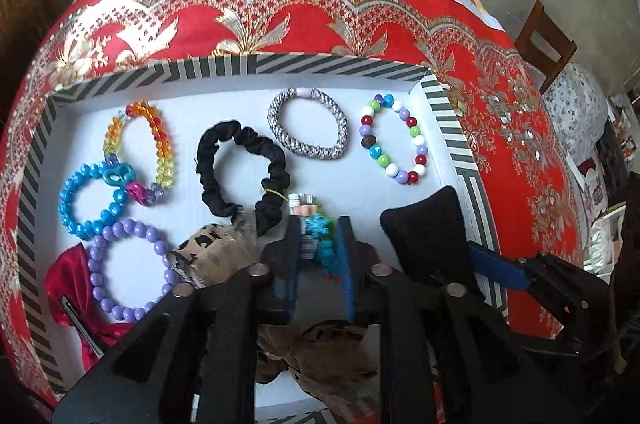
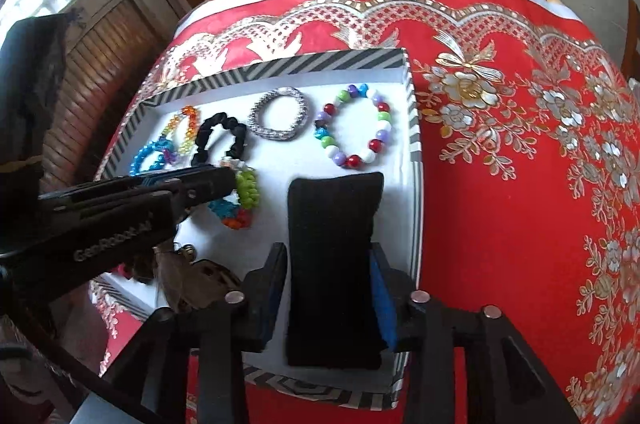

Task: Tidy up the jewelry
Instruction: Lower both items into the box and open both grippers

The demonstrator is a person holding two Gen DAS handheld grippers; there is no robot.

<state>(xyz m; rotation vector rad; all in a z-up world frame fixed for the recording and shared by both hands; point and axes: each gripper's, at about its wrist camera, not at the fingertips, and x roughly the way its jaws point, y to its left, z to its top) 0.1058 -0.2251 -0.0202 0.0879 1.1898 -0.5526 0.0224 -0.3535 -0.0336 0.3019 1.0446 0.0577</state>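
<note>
In the striped tray (image 1: 236, 65), the left hand-held gripper (image 1: 318, 244) pinches a multicoloured bracelet (image 2: 240, 197) to place it, while the right hand-held gripper (image 2: 334, 300) clamps the black cushion (image 2: 334, 264), probably as its mount.

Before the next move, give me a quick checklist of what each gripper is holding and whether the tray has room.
1. Left gripper closed on the multicolour coiled bracelet: ok.
2. Right gripper closed on the black rectangular velvet cushion: ok.
3. Cushion is over the striped-rim white tray, not the red tablecloth: ok.
4. Bare tray floor between coiled bracelet and cushion: ok.
5. Mixed round-bead bracelet apart from the cushion: ok.
6. Cushion resting on the tray floor or lifted: cannot tell.
</note>
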